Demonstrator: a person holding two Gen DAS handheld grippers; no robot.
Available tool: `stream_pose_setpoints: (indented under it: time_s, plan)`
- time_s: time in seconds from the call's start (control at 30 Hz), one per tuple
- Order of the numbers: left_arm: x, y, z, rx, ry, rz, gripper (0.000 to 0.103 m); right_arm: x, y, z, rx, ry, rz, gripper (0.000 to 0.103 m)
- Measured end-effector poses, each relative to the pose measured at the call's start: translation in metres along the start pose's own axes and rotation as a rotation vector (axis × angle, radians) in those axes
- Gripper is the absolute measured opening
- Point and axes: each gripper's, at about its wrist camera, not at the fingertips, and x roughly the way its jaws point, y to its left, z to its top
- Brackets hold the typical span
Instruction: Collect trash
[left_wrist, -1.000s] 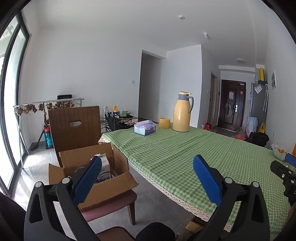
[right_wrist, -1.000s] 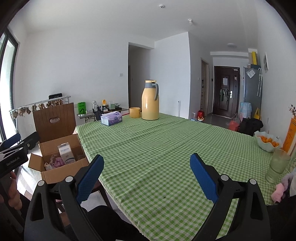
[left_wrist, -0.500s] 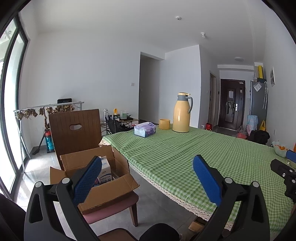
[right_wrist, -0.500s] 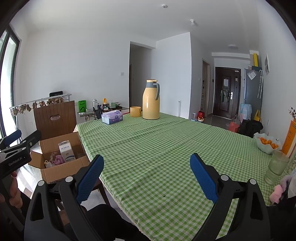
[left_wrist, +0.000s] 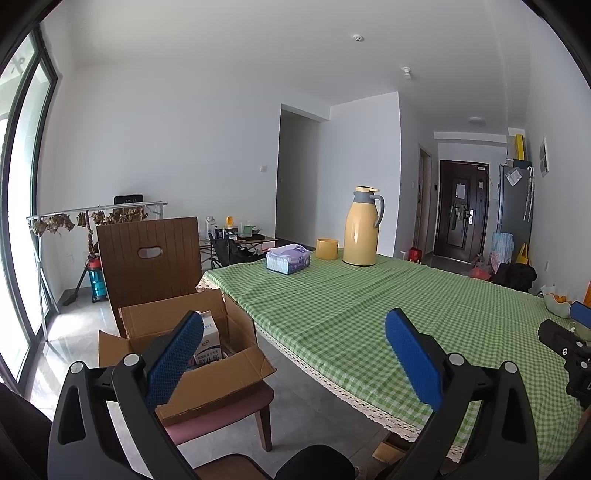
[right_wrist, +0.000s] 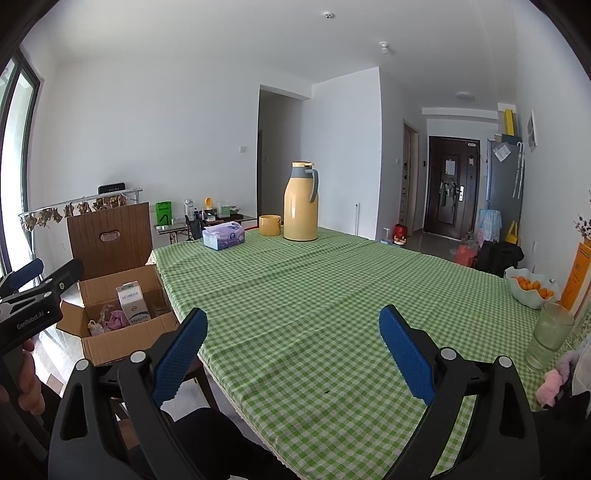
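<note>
An open cardboard box (left_wrist: 210, 380) (right_wrist: 122, 341) sits on a chair seat at the table's left end. A white milk carton (left_wrist: 208, 341) (right_wrist: 133, 302) stands upright inside it, beside some crumpled pink and pale scraps (right_wrist: 110, 321). My left gripper (left_wrist: 291, 360) hangs open and holds nothing, above the gap between the box and the table edge. Open too and holding nothing, my right gripper (right_wrist: 291, 349) hovers over the green checked tablecloth (right_wrist: 332, 295). In the right wrist view the left gripper (right_wrist: 33, 291) shows at the far left, held in a hand.
On the table stand a yellow thermos jug (right_wrist: 301, 201), a yellow cup (right_wrist: 269, 225), a tissue box (right_wrist: 223, 235), a bowl of oranges (right_wrist: 530, 291) and a green glass (right_wrist: 550, 332). The brown chair back (left_wrist: 147, 258) rises behind the box. A drying rack (left_wrist: 92, 218) stands by the window.
Both views have tilted slightly upward, so the box and table sit a little lower in frame. Both grippers stay open as before.
</note>
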Motion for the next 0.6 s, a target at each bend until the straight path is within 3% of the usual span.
stream_pose_setpoints:
  time_s: [0.6]
  plan:
    - [-0.0040,-0.0027,0.0009,0.001,-0.014,0.003,0.096,0.0038,0.0070,-0.0032,-0.020,0.007,0.011,0.090]
